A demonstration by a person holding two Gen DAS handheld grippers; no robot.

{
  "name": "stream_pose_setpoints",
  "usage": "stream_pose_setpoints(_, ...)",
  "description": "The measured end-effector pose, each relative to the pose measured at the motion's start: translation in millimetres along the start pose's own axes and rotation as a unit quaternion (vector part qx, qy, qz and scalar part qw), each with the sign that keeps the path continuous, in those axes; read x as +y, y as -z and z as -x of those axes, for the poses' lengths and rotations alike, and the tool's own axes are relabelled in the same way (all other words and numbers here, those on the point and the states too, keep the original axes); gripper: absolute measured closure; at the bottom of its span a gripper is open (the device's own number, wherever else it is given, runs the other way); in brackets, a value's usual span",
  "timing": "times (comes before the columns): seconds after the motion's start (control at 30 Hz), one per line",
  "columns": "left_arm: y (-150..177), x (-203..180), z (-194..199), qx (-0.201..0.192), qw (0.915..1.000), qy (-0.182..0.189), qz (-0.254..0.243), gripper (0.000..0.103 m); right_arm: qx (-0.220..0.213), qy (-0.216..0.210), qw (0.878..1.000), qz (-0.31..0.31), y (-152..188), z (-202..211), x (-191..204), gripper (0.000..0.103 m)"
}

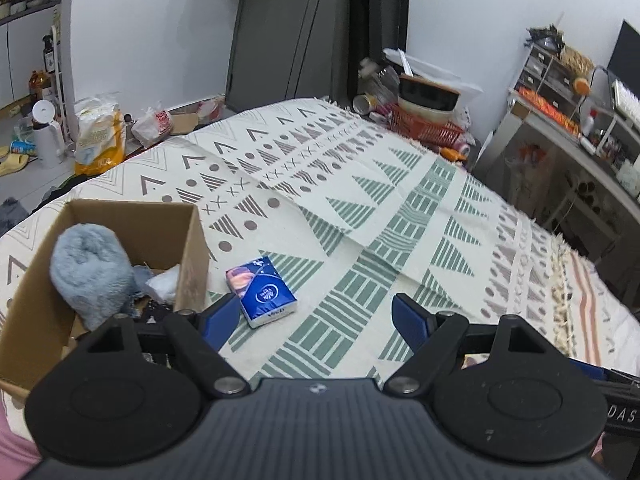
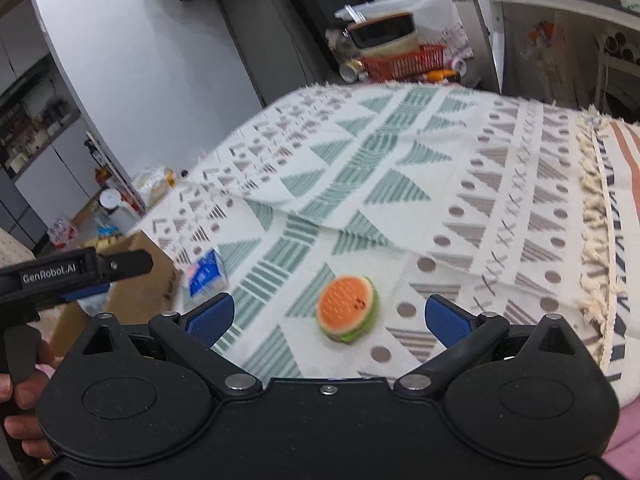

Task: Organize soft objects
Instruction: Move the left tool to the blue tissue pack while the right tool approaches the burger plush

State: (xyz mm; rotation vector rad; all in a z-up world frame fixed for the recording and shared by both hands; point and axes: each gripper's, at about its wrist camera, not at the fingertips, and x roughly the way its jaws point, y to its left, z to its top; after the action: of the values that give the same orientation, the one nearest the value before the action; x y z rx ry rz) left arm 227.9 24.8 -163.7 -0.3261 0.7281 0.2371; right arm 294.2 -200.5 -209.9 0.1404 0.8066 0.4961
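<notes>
Left gripper (image 1: pixel 316 316) spread wide, nothing held; tissue pack (image 1: pixel 261 291) seen beside its left finger. Right gripper (image 2: pixel 326 316) wide, empty; burger toy (image 2: pixel 347 309) centred between fingers.

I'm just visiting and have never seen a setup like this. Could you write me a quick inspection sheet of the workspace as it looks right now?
Surface: patterned cloth with green and brown shapes covers it; creased.
Job's things: cardboard box holds a fluffy blue-grey item and smaller bits; blue tissue pack lies on the cloth just beside the box; burger-shaped toy lies on the cloth.
Clutter: nothing seen on the cloth besides these.
Grippers: left gripper open, empty, near the tissue pack; right gripper open, empty, the toy ahead between its fingers.
Cables: nothing seen.
Surroundings: red basket with stacked containers behind; bags on the floor; shelves at the right.
</notes>
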Motion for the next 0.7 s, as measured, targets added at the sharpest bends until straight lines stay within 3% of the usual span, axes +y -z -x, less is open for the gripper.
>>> stream_pose_setpoints(0.2,3,-9,-23,0.001,0.9999,-0.001,-0.017,0.021,0.016,0.009,1.0,-0.004,12,-19,-5,0.004)
stream_pose_setpoints(0.37,7,-9,-52,0.01,0.9997,-0.021,0.006,0.021,0.027,0.017,0.999,-0.011,14,-37,-3,0.007)
stream_pose_setpoints(0.7,16,-9,-104,0.024,0.996,-0.084,0.018,0.021,0.037,0.036,0.998,-0.025,9,-60,-1,0.007)
